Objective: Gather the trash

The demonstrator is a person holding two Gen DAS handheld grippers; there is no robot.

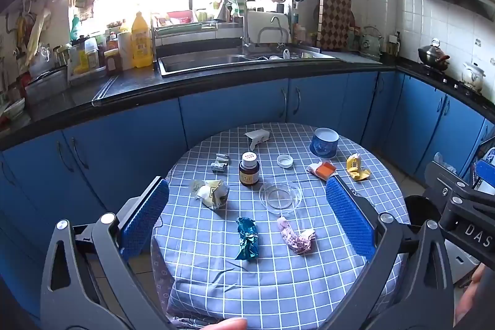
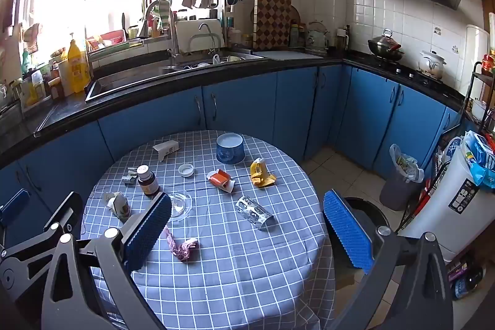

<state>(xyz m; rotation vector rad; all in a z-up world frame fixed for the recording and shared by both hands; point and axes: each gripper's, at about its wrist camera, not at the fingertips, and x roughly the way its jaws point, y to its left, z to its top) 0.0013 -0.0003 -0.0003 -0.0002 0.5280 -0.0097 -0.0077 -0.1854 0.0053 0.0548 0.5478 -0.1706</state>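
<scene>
Trash lies scattered on a round table with a blue checked cloth [image 1: 272,274]: a teal foil wrapper [image 1: 247,238], a pink wrapper [image 1: 295,237], a crumpled cream wrapper [image 1: 212,192], an orange-white carton [image 1: 321,169], a yellow wrapper [image 1: 355,167], a white torn box [image 1: 256,136] and small silver scraps [image 1: 220,163]. In the right wrist view a silver foil wrapper [image 2: 253,212] lies mid-table. My left gripper [image 1: 247,221] is open and empty, held above the table's near side. My right gripper [image 2: 247,231] is open and empty above the table too.
A brown medicine bottle [image 1: 249,169], a white cap [image 1: 285,160], a clear glass dish [image 1: 280,195] and a blue bowl [image 1: 324,142] stand on the table. A lined grey bin [image 2: 400,178] and a white bin [image 2: 448,203] stand on the floor at right. Blue cabinets [image 2: 241,107] lie behind.
</scene>
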